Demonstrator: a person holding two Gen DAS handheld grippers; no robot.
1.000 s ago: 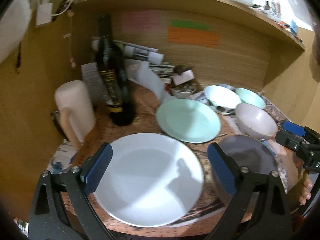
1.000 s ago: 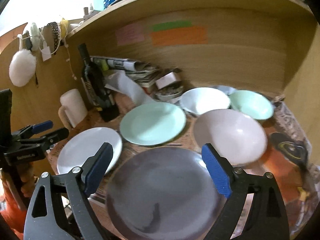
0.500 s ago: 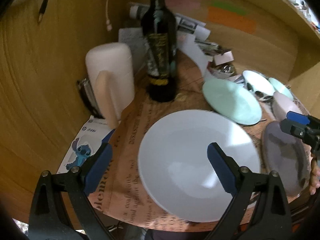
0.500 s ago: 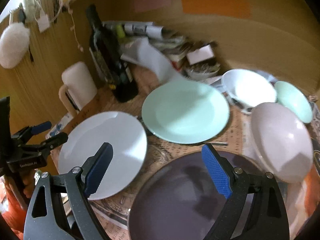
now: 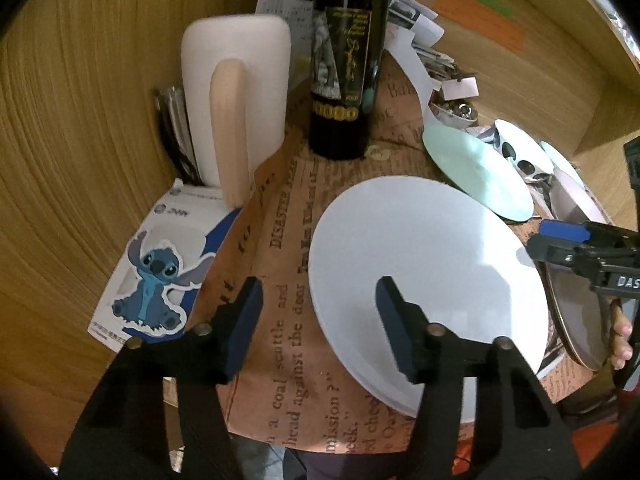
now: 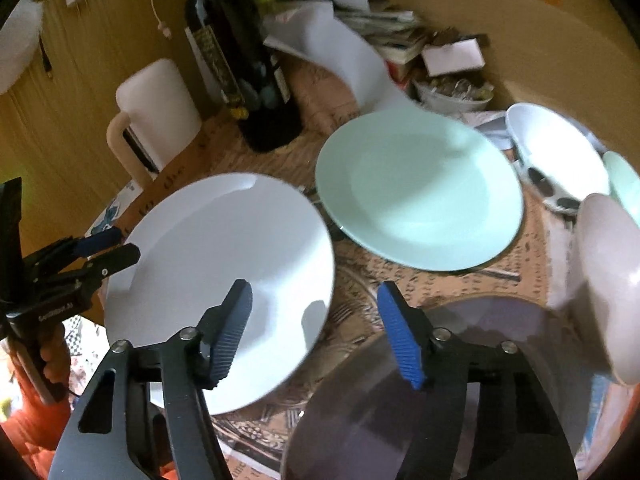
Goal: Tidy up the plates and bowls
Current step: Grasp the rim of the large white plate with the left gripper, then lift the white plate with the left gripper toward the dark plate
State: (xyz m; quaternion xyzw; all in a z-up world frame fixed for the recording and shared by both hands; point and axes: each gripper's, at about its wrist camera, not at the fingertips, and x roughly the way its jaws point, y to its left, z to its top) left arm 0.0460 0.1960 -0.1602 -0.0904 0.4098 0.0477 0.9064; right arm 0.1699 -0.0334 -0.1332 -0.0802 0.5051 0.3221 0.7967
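A white plate (image 5: 432, 280) lies on the newsprint-covered table (image 5: 280, 280). My left gripper (image 5: 318, 316) straddles its left rim with the jaws closing; the pads stand clear of the rim. My right gripper (image 6: 316, 328) hangs over the gap between the white plate (image 6: 224, 264) and a grey plate (image 6: 420, 392), also closing, one finger above each plate and gripping nothing. Behind them are a mint plate (image 6: 420, 192), a pink bowl (image 6: 608, 280), a spotted white bowl (image 6: 556, 152) and a mint bowl (image 6: 624, 184). The left gripper (image 6: 108, 248) shows at the white plate's far rim.
A dark wine bottle (image 5: 344, 60) and a white mug with a wooden handle (image 5: 236, 92) stand at the back left. A cartoon sticker sheet (image 5: 156, 272) lies by the wooden wall. Papers and a small cluttered bowl (image 6: 452, 88) fill the back.
Both grippers have come down and closer to the white plate, the left one swinging toward its left rim. The jaws of both have narrowed.
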